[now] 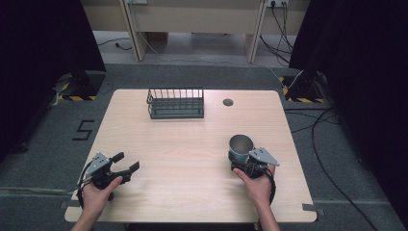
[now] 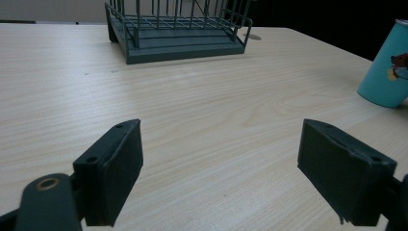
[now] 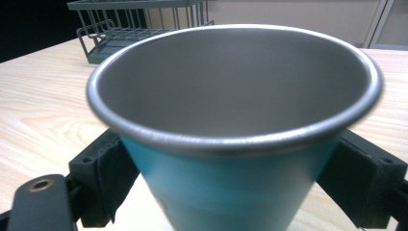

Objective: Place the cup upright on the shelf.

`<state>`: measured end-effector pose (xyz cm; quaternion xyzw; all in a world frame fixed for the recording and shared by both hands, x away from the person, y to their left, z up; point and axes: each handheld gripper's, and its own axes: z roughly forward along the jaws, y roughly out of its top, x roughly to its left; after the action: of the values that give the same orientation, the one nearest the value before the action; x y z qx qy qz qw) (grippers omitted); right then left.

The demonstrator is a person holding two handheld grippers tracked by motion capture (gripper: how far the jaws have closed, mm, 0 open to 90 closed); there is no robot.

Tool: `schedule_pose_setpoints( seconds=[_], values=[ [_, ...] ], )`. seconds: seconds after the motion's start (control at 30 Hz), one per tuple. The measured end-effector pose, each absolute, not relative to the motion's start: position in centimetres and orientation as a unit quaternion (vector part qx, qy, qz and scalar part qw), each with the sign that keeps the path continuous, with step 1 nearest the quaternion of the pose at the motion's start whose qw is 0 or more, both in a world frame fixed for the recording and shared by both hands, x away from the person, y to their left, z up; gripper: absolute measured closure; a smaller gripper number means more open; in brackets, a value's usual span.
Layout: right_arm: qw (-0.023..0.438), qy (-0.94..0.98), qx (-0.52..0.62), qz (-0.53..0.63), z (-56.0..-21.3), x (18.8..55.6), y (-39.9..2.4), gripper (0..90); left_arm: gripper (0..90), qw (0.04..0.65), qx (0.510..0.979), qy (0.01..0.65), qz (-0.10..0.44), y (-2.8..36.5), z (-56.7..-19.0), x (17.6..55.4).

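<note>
A teal cup (image 1: pixel 239 146) with a bare metal inside stands upright on the right front part of the wooden table (image 1: pixel 187 139). My right gripper (image 1: pixel 240 157) is shut on the cup (image 3: pixel 226 197); in the right gripper view one black jaw presses each side of it below the rim. Over the table's left front corner my left gripper (image 1: pixel 126 161) stands open, its jaws (image 2: pixel 221 173) wide apart with bare wood between them. The left gripper view catches the cup (image 2: pixel 387 67) at its far right edge.
A dark wire rack (image 1: pixel 175 103) stands at the back middle of the table, also seen as the rack (image 2: pixel 178 33) ahead of the left gripper and the rack (image 3: pixel 130 24) behind the cup. A small round grommet (image 1: pixel 228 102) sits to its right. Cables lie on the floor at right.
</note>
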<state>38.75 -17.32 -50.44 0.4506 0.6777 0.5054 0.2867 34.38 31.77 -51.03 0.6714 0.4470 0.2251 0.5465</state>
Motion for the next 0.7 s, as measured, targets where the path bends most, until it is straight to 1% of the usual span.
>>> schedule_pose_setpoints(
  seconds=[0.23, 0.7],
  values=[
    [0.293, 0.673, 0.452, 0.507, -50.6, 39.1, -16.8, 16.4, 15.6, 0.548, 0.669, 0.448, 0.225, 31.9, -51.0, 34.4],
    [0.290, 0.673, 0.442, 0.517, -49.8, 38.6, -16.2, 17.0, 15.7, 0.546, 0.671, 0.448, 0.225, 31.8, -51.1, 34.4]
  ],
)
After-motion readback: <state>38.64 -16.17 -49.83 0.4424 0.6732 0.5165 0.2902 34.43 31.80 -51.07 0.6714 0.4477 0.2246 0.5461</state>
